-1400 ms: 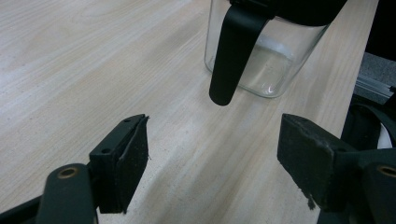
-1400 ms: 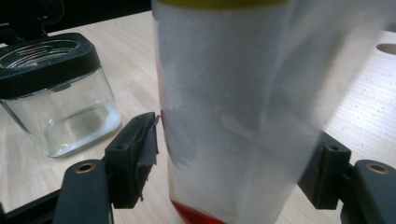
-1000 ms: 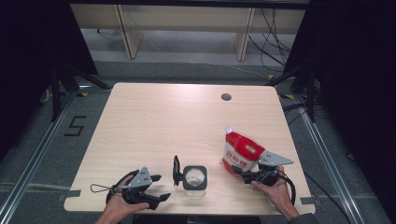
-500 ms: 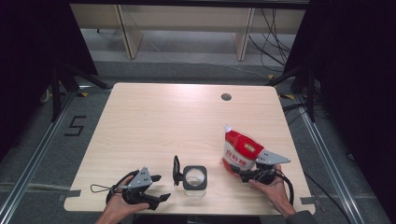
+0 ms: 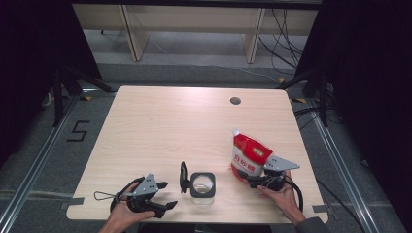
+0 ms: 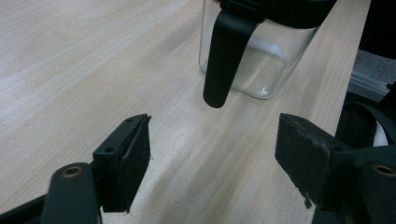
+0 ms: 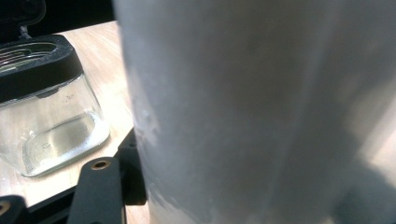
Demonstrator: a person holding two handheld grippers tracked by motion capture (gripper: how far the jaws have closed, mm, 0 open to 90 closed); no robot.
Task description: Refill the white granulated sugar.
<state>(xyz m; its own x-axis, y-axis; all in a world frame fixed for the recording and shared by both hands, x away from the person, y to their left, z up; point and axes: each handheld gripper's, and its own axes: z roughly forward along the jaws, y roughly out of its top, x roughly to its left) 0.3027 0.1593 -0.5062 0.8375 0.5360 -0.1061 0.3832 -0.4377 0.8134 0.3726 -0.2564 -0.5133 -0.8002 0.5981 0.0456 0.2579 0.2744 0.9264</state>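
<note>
A red and white stand-up pouch (image 5: 248, 154) stands at the table's front right. My right gripper (image 5: 247, 178) reaches in at its base, and its jaws have just been closing with the pouch between them. In the right gripper view the pouch's pale side (image 7: 257, 112) looms close and the left finger (image 7: 100, 186) lies against it. A clear glass jar (image 5: 202, 184) with a black rim stands at front centre, its black flip lid (image 5: 183, 176) hanging open. My left gripper (image 5: 167, 195) rests left of the jar, open and holding nothing, and points at the jar (image 6: 261, 60).
The wooden table (image 5: 170, 126) has a round cable hole (image 5: 235, 101) near its far edge. Cables trail from both grippers along the front edge. Shelving and loose wires stand on the floor beyond the table.
</note>
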